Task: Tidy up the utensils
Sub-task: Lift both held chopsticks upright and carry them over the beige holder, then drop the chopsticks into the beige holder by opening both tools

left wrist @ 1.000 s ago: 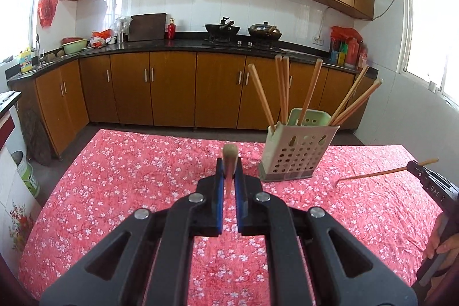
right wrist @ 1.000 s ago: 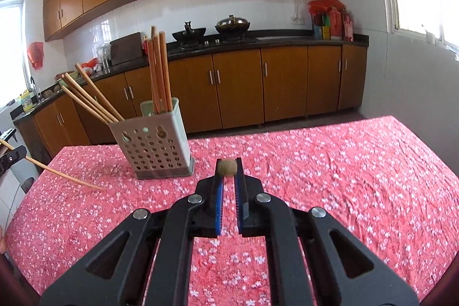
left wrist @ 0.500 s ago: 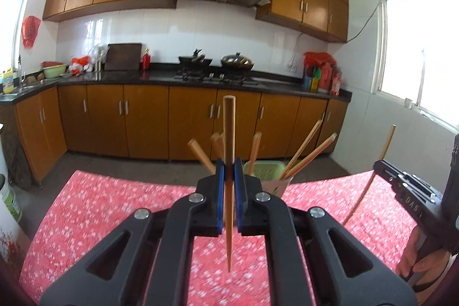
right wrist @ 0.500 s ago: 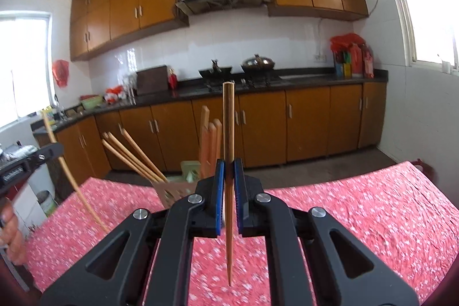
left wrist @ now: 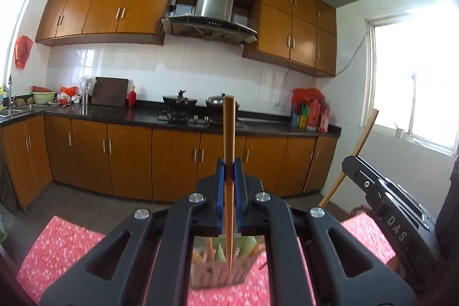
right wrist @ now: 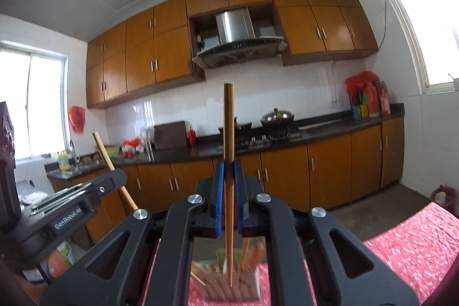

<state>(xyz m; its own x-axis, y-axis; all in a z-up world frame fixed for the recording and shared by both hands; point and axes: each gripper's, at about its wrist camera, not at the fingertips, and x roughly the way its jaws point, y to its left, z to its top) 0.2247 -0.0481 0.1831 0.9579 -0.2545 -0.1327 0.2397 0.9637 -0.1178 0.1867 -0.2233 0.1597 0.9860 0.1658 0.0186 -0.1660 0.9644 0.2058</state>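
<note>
Each claw carries one chopstick upright, thin tip down. The left gripper point(left wrist: 228, 171) pinches its chopstick point(left wrist: 228, 134) between the blue pads, and the tip hangs below the jaws, over the perforated utensil holder point(left wrist: 218, 271) that shows blurred beneath the frame. The right gripper point(right wrist: 228, 172) is pressed onto its own chopstick point(right wrist: 228, 128) the same way, above that holder point(right wrist: 229, 280), where other chopsticks point(right wrist: 249, 250) already lean.

The risk is crowding — both sticks aim at one small opening, with the two claws just beside each other. A tip could catch on the rim or on a leaning stick and pivot in the pads. Released too high, a stick might bounce out onto the red floral cloth point(right wrist: 416, 243) — or tip the light holder
</note>
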